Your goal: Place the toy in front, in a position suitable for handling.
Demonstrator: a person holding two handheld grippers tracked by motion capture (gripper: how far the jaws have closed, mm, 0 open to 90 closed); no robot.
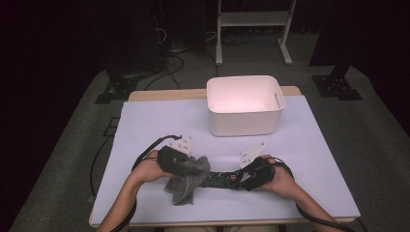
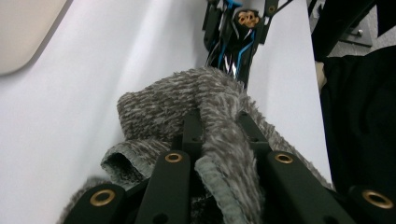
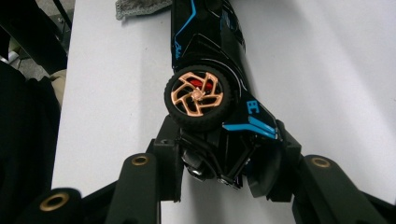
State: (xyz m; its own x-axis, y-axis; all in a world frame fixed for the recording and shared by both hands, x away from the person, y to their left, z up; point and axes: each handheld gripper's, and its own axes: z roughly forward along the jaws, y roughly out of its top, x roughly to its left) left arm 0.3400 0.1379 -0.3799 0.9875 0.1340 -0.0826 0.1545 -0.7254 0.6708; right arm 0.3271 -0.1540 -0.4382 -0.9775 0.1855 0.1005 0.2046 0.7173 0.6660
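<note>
Toy car (image 3: 210, 70) clamped by right gripper (image 3: 224, 154), copper wheel in right gripper view, grey cloth (image 2: 205, 121) pinched in left gripper (image 2: 219, 140)

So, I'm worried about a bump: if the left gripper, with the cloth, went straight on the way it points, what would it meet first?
Probably the black toy car with blue stripes, lying just past the grey fuzzy cloth pinched in the left gripper. The gap is hard to judge.

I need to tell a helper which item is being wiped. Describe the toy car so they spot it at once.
Start at the white bin on the white table, then come toward the near edge. The toy car lies between the person's hands: black with blue stripes and copper wheels, beside a grey cloth.
</note>
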